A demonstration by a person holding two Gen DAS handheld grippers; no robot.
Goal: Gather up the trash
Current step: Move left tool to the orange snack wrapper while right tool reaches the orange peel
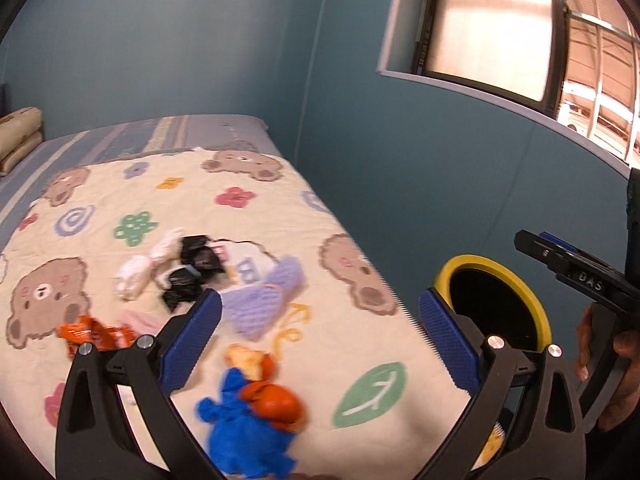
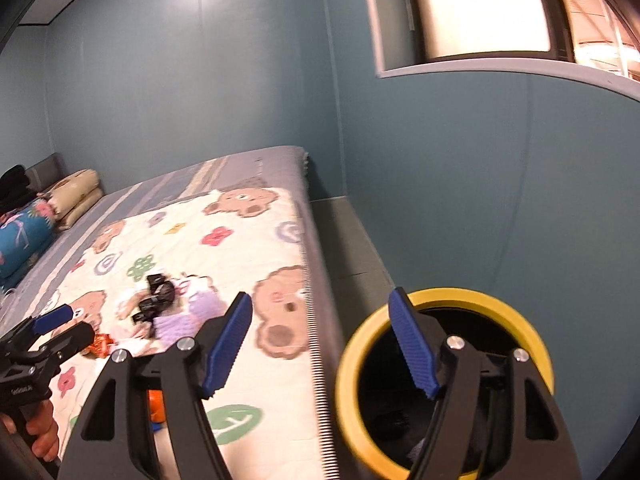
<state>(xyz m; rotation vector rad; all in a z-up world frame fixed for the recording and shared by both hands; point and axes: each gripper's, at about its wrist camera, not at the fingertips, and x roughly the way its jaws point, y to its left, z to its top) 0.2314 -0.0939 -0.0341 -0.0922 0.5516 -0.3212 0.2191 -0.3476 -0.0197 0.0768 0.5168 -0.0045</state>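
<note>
Trash lies scattered on a bear-print blanket (image 1: 180,200): black wrappers (image 1: 192,272) (image 2: 158,296), white tissue (image 1: 136,272), a purple cloth (image 1: 264,300) (image 2: 188,312), an orange wrapper (image 1: 88,334) (image 2: 102,344), and a crumpled blue piece (image 1: 240,432) with an orange-red lump (image 1: 276,400) on it. A yellow-rimmed bin (image 1: 480,261) (image 2: 348,380) stands beside the bed's edge. My left gripper (image 1: 320,300) (image 2: 68,326) hangs open over the blanket's near corner, with nothing between its fingers. My right gripper (image 2: 320,296) (image 1: 536,242) is open and empty, its right finger in front of the bin's mouth.
Blue walls close in behind and to the right of the bed, with a window (image 1: 500,28) high up. Pillows (image 2: 76,192) and a blue bolster (image 2: 24,236) lie at the bed's far left end. A narrow strip of floor (image 2: 344,248) runs between bed and wall.
</note>
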